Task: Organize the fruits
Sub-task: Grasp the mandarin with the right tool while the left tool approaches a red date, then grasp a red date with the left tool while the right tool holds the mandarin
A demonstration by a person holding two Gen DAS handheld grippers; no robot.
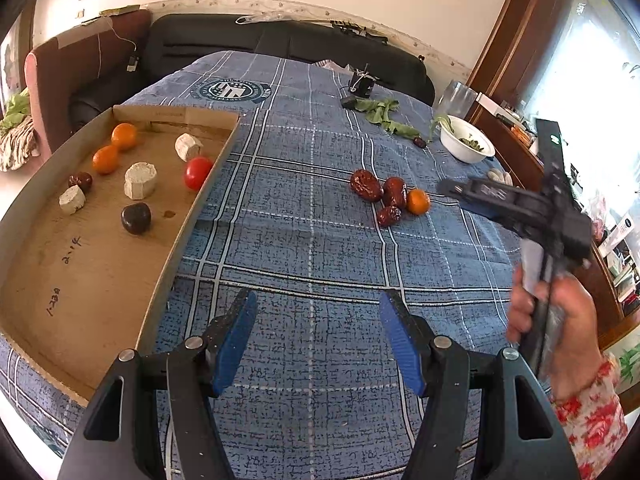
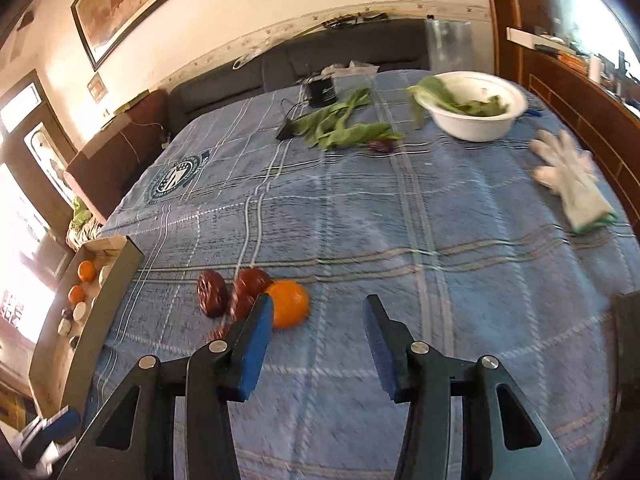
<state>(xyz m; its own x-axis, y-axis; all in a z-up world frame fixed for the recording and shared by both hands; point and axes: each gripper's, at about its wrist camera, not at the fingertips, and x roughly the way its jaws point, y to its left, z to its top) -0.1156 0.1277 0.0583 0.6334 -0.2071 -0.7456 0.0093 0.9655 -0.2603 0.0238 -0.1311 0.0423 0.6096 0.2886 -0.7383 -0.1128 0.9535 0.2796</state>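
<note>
A shallow cardboard tray lies at the left on the blue plaid cloth. In it are two oranges, a red tomato, a red date, a dark plum and pale chunks. On the cloth sit three red dates beside a small orange. My left gripper stands open over bare cloth, nothing between its pads. In the right wrist view my right gripper is open and empty, its left pad just in front of the orange and dates.
A white bowl of green leaves stands at the far right, with loose leaves and a small black device beside it. A white glove lies near the right edge. A dark sofa runs behind the table.
</note>
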